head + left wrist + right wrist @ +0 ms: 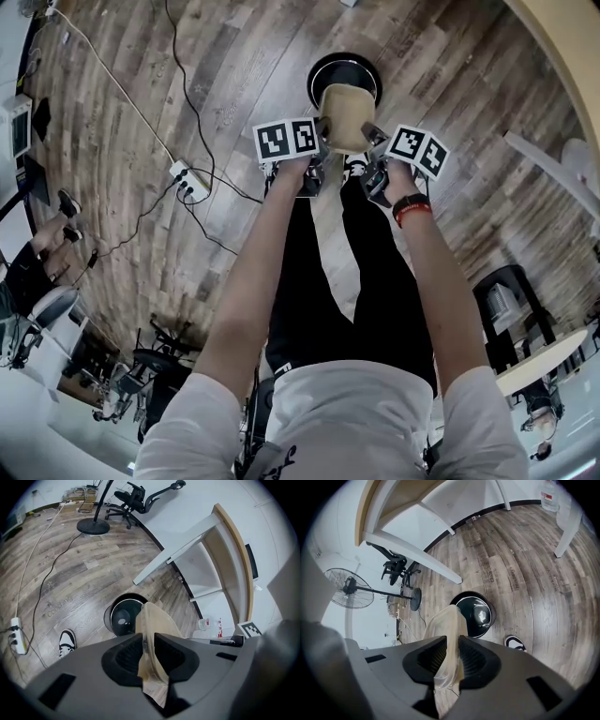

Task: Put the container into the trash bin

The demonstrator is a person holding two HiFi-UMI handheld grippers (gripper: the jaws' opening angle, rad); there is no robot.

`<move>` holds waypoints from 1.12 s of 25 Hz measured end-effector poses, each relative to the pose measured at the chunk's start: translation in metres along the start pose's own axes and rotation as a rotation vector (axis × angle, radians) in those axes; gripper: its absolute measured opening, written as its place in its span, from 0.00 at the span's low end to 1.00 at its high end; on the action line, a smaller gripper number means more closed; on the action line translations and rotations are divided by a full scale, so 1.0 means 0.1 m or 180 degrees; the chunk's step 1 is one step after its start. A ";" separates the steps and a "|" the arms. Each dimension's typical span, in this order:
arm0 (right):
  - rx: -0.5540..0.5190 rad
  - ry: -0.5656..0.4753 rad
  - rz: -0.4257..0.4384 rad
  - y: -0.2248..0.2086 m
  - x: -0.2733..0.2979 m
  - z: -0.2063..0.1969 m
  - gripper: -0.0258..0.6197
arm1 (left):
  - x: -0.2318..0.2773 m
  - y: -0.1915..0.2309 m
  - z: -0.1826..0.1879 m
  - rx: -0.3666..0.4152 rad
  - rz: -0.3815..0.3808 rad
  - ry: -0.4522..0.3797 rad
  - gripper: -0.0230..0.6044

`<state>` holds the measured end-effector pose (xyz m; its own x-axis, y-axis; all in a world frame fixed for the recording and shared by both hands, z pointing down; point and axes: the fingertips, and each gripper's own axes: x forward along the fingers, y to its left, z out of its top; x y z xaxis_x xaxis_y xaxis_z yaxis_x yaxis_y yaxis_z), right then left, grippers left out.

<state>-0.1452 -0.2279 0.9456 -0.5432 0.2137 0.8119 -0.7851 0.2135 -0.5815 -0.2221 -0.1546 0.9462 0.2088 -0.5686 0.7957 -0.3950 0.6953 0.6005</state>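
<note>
1. The container (345, 116) is a tan, thin-walled, slightly see-through tub, and its rim bows where it is gripped.
2. It is held in the air above the round black trash bin (330, 67), which stands on the wood floor (187, 56).
3. The left gripper (149, 649) has its jaws pinching the container's left wall.
4. The right gripper (452, 657) has its jaws pinching the right wall.

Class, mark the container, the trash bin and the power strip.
container (343, 117), head view, tan side wall.
trash bin (108, 616), left gripper view, left rim.
power strip (190, 180), head view, white casing.
</note>
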 end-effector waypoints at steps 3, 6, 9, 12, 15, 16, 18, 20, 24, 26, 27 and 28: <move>0.0038 0.0014 0.0009 -0.12 0.16 -0.01 0.17 | 0.16 0.12 -0.01 0.0023 -0.0005 0.0031 0.15; 0.0110 -0.0003 0.0043 -0.21 0.30 0.00 0.17 | 0.31 0.24 0.00 0.0001 -0.0020 0.0038 0.16; 0.0177 -0.0002 0.0066 -0.30 0.44 0.02 0.16 | 0.45 0.34 0.01 -0.0039 -0.0018 0.0052 0.16; 0.0201 0.0000 0.0044 -0.44 0.54 0.04 0.16 | 0.59 0.40 -0.04 -0.0059 -0.0013 0.0092 0.15; 0.0301 -0.0009 0.0043 -0.53 0.66 0.04 0.16 | 0.69 0.48 -0.06 -0.0053 -0.0002 0.0124 0.16; 0.0333 -0.0011 0.0050 -0.54 0.71 0.04 0.16 | 0.71 0.52 -0.05 -0.0052 0.0000 0.0127 0.16; 0.0355 -0.0002 0.0051 -0.56 0.79 0.02 0.16 | 0.75 0.59 -0.04 -0.0056 0.0007 0.0135 0.16; 0.0342 0.0015 0.0033 -0.59 0.85 0.00 0.16 | 0.80 0.65 -0.04 -0.0065 0.0020 0.0153 0.16; 0.0295 0.0010 0.0008 -0.61 0.97 0.06 0.16 | 0.90 0.74 -0.01 -0.0115 0.0011 0.0153 0.16; 0.0296 0.0007 0.0002 -0.63 1.03 0.08 0.16 | 0.95 0.77 0.01 -0.0117 0.0007 0.0156 0.16; 0.0311 0.0009 -0.0002 -0.64 1.06 0.09 0.16 | 0.97 0.79 0.02 -0.0117 0.0008 0.0161 0.16; 0.0329 0.0012 -0.0005 -0.65 1.09 0.09 0.16 | 0.99 0.82 0.03 -0.0118 0.0011 0.0167 0.16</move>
<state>-0.1563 -0.2274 1.0726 -0.5411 0.2171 0.8125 -0.8125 0.1145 -0.5717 -0.2359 -0.1554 1.0739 0.2545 -0.5431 0.8002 -0.3624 0.7136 0.5996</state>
